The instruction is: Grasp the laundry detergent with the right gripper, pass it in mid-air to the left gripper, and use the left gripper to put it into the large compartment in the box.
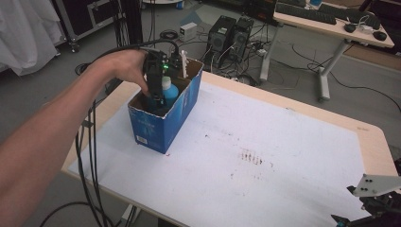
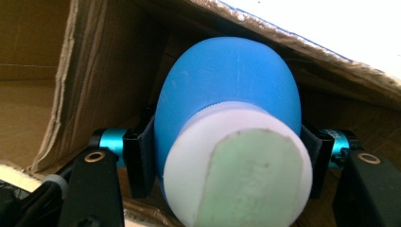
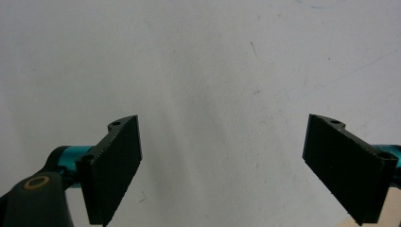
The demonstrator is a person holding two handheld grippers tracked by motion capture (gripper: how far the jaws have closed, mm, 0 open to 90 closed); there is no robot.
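A blue bottle (image 1: 169,91) with a white cap stands inside the blue cardboard box (image 1: 161,124) near the table's left edge. My left gripper (image 1: 157,97) reaches down into the box and is shut on the bottle. In the left gripper view the bottle (image 2: 227,90) fills the space between the two black pads, its white cap (image 2: 241,170) toward the camera, with brown box walls (image 2: 38,71) around it. My right gripper (image 3: 222,161) stands open over the white table cover with nothing between its jaws; its grey plate (image 1: 380,184) sits at the table's near right corner.
The table (image 1: 293,106) carries a white sheet with dark smudges (image 1: 250,157) near its middle. A white stick-like item (image 1: 184,64) stands in the box's far end. Black cables (image 1: 90,156) hang off the left edge. Computer towers (image 1: 229,33) and another desk (image 1: 331,23) stand behind.
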